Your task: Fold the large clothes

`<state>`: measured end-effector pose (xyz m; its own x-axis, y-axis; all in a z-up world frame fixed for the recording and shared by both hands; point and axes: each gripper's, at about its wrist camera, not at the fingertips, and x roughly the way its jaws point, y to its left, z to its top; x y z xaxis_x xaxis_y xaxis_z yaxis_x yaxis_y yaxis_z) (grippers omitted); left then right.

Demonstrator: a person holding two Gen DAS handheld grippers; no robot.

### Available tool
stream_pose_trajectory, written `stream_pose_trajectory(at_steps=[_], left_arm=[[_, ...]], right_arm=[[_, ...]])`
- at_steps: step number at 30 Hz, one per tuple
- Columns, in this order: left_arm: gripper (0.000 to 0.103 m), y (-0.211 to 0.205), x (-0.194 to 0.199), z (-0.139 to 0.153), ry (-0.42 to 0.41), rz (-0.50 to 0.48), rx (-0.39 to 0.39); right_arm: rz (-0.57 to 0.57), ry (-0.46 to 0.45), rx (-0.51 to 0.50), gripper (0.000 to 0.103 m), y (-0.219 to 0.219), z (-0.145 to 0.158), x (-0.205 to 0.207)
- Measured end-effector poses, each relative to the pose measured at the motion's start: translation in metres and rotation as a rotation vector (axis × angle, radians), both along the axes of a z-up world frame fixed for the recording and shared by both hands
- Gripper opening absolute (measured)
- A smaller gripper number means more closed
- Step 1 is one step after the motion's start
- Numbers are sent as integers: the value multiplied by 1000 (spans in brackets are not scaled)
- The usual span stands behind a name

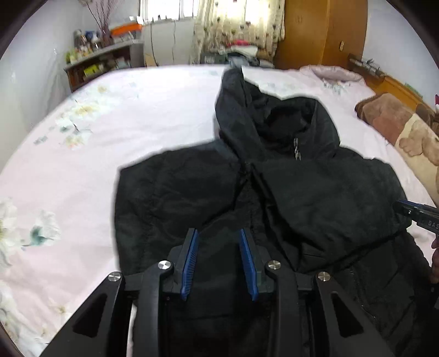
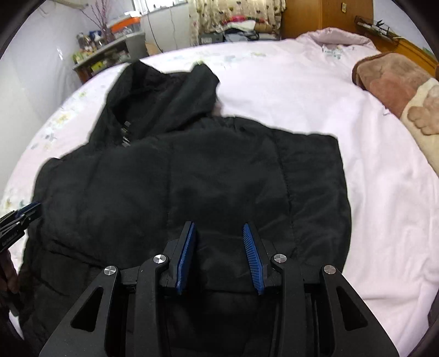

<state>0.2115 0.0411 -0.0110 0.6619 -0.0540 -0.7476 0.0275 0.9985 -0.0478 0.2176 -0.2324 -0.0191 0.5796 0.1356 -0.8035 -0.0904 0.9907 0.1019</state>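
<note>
Pink floral bedsheet [image 1: 68, 164] under everything. My left gripper [image 1: 219, 233] & right gripper [image 2: 219, 228] both hover jaws apart, holding nothing, over the black hooded jacket [image 2: 192, 178] lying flat; hood [image 1: 274, 118] at 12 o'clock, brown blanket [image 2: 392, 79] at 2.

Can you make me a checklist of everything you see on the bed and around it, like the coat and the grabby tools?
Surface: bed with a pale pink flowered sheet.
Job's things: black hooded coat lying spread out, hood at the far end.
Clutter: brown blanket by the headboard.
Grippers: left tool open above the coat; right tool open above the coat.
Cables: nothing seen.
Surroundings: cluttered shelf, curtained window, wooden wardrobe.
</note>
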Motion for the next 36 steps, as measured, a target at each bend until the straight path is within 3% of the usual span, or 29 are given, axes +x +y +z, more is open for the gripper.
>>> stream_pose_trajectory(at_steps=[3,6,9,11,29,36], left_arm=[[34,15,-12,2,-14,54,14],[34,27,-12,-14,59,97,-13],[34,27,-10,-27,105,89,-25],[34,24,-10,-24,106,78,-9],[36,-4,-107,75,-26,4,-40],[46,-10,-106,102,-60,-20,-105]], right_arm=[[22,-26,-2,37,8,6,-10],[41,22,-11,37,18,-9,-6],[36,74,-29,37,21,-25,3],[22,78,-25,37,22,-20,2],[69,-78,70,38,46,80,-105],[122,-121,85,45,59,110,-116]])
